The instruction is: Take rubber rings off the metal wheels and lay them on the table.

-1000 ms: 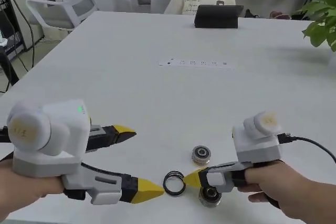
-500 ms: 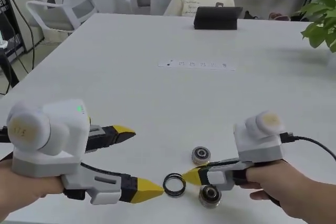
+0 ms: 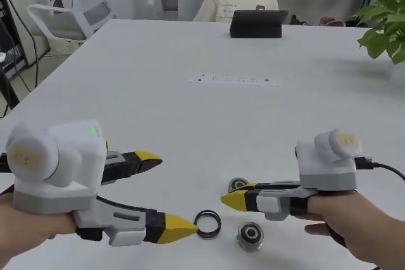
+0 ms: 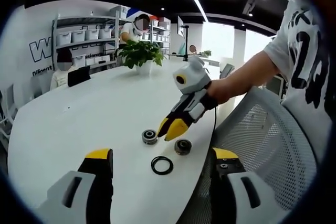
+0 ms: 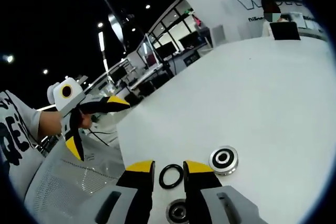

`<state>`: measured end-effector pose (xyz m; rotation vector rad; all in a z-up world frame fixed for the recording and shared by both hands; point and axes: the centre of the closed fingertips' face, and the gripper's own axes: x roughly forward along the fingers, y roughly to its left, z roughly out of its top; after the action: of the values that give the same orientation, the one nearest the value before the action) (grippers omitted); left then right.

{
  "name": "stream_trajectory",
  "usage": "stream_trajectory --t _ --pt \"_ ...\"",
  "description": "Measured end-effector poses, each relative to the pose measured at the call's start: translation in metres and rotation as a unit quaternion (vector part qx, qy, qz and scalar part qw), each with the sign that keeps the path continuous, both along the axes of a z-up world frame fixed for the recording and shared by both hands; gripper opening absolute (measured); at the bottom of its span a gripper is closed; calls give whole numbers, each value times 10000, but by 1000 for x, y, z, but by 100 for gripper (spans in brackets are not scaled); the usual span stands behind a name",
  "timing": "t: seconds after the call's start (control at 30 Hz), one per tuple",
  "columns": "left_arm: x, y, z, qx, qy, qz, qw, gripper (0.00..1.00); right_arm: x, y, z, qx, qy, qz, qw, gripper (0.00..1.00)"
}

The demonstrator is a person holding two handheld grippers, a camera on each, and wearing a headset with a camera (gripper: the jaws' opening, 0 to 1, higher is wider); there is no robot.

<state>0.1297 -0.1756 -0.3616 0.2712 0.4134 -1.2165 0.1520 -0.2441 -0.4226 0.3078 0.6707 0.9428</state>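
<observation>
A black rubber ring [image 3: 207, 224] [image 4: 161, 165] [image 5: 171, 176] lies flat on the white table [image 3: 190, 124] near its front edge. One metal wheel [image 3: 250, 234] [image 4: 182, 146] [image 5: 177, 211] stands just right of it. A second wheel [image 3: 238, 184] [image 4: 149, 137] [image 5: 223, 160] sits a little farther back, partly behind my right gripper. The right gripper [image 3: 226, 199] [image 5: 168, 167] [image 4: 170, 128] hovers above the wheels, its jaws a narrow gap apart and holding nothing. Left of the ring, my left gripper [image 3: 166, 191] [image 4: 163, 153] [image 5: 100, 128] stands wide open and holds nothing.
A white power strip [image 3: 233, 81] lies mid-table. At the far end a person sits behind a dark laptop [image 3: 255, 23]. A green plant [image 3: 383, 30] is at the far right, a white chair [image 3: 69, 11] at the far left.
My right gripper has lifted and drawn back to the right, away from the ring. The ring, touched by its tips a second ago, now lies flat alone. The left gripper has stayed put.
</observation>
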Motion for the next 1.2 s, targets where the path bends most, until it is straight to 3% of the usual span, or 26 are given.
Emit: stream_trajectory --t 0.17,0.27,0.47,0.87,1.2 --pt "2 -1 2 -28 -24 24 10000 73 -2 -5 9 -75 -263 -36 9996 24" --pt "3 -2 3 -48 -25 40 10000 73 -2 -8 17 50 -336 -120 9993 28" --pt "3 -5 4 -76 -28 40 10000 73 -5 -17 32 43 -640 -211 9977 35" --pt "0 -10 6 -74 -39 -1 10000 74 -12 -45 50 -238 -1281 -408 9906 49" --pt "-1 -14 10 -86 -67 -28 9999 75 -23 -68 55 -549 -1636 -481 9838 57"
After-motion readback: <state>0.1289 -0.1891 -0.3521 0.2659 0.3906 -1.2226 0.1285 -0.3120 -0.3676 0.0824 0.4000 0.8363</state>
